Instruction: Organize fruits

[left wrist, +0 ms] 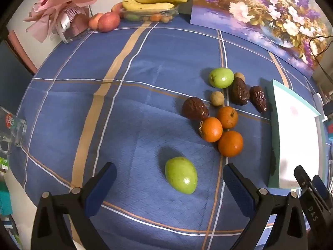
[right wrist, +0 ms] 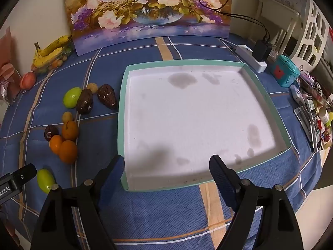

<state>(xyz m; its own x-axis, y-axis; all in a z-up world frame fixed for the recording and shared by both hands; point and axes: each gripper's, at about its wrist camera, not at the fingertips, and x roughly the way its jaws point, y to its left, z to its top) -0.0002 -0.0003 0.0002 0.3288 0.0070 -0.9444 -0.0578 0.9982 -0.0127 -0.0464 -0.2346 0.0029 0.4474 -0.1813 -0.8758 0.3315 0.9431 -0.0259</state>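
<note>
The left gripper points steeply down at a table under a blue plaid tablecloth, its two blue-padded fingers spread wide and holding nothing. Between the fingertips, but not touched by either, lies a green oval fruit, lengthwise slightly tilted toward the right finger. Beyond it, toward the upper right, sits a loose cluster: three small oranges touching one another, three dark wrinkled dates, two small tan round fruits and a second green fruit. Just right of the cluster is the teal wall of a shallow box.

The right gripper also hangs with its fingers wide apart and empty, over the near edge of that teal-rimmed box. The box's white floor holds no fruit, only grey stains. The fruit cluster lies just left of it.

Farther back, bananas rest on a clear dish beside apples, and a flower painting leans on the wall.

The step in hand looks like picking up the near green fruit. To do it well, lower the left gripper until the pads sit level with the fruit's widest part, centre it, then close gently across its narrow width so the smooth skin does not squirt out.
</note>
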